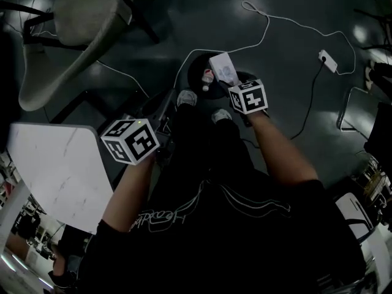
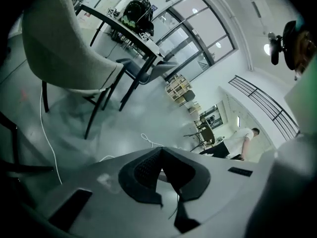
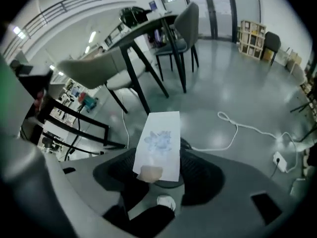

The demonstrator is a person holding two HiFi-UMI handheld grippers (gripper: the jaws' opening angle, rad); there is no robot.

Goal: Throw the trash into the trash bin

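Observation:
My right gripper [image 1: 231, 86] is shut on a white carton [image 1: 223, 68] with a pale blue print. It holds the carton just over a dark round trash bin [image 1: 197, 73] on the floor by my feet. A small bottle [image 1: 207, 78] shows at the bin. In the right gripper view the carton [image 3: 159, 143] stands between the wide-set jaws of the right gripper [image 3: 158, 170], with the bin's dark rim [image 3: 186, 145] behind it. My left gripper [image 1: 166, 106] hangs at the left near my knee. Its jaws [image 2: 161, 166] are shut together with nothing between them.
A grey chair [image 1: 73, 23] stands at the upper left, and a white marble-look table [image 1: 58, 176] is at the left edge. A white cable [image 1: 269, 23] runs across the dark floor to a power strip [image 1: 327, 60]. My shoes [image 1: 187, 97] stand beside the bin.

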